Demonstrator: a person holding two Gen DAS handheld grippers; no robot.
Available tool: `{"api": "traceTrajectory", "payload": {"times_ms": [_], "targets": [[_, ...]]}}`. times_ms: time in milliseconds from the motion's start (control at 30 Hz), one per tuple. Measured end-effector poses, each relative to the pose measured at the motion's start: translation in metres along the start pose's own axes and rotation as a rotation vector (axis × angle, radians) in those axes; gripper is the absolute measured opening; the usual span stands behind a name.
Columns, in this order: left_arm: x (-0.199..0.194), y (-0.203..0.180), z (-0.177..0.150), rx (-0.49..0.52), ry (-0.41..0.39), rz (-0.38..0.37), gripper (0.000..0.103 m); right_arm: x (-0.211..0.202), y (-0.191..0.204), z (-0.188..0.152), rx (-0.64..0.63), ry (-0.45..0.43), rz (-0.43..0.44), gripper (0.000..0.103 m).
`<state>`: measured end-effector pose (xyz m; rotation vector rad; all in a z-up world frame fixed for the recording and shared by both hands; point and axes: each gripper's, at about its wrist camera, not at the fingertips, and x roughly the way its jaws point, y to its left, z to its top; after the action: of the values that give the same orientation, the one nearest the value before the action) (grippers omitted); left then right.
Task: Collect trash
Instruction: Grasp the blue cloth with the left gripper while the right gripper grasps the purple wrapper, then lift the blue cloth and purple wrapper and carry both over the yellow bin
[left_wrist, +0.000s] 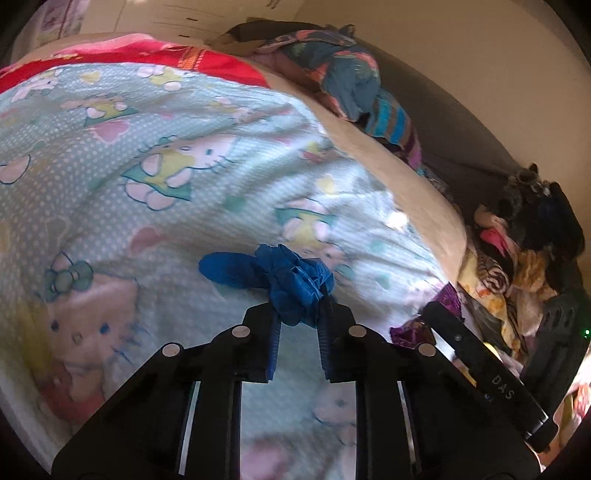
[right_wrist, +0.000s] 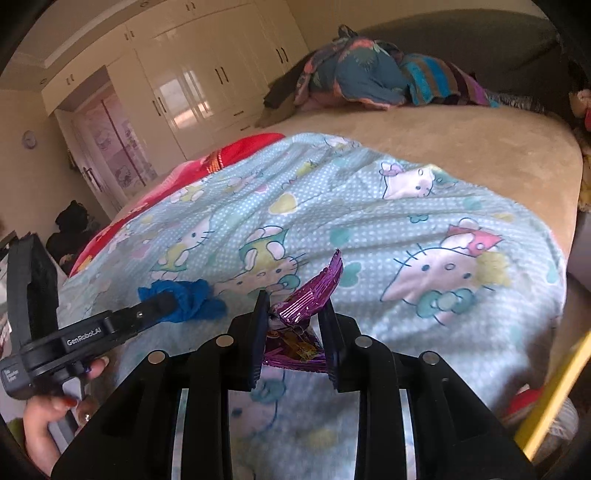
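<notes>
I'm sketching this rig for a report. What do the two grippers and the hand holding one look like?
Both grippers, left and right, are black, with silver round pins on angular linkages and ribbed pads. The left's body reads "GenRobot.AI" in white; the right's side reads "DAS". The hand has red-painted nails.
</notes>
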<state>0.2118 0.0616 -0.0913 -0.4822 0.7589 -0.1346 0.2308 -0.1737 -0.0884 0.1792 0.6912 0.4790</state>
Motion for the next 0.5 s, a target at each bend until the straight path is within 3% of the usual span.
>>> {"api": "traceTrajectory", "payload": {"times_ms": [167,500], "targets": [[-0.027,-0.027,-0.008,0.103,-0.048,-0.004,0.012,-0.028,0.005,-0.001,-0.026,-0.033,-0.001,0.026],[-0.066,-0.066,-0.014,0.151,-0.088,-0.082,0.012,-0.083,-0.008,-0.006,-0.004,-0.068,-0.030,0.026]]}}
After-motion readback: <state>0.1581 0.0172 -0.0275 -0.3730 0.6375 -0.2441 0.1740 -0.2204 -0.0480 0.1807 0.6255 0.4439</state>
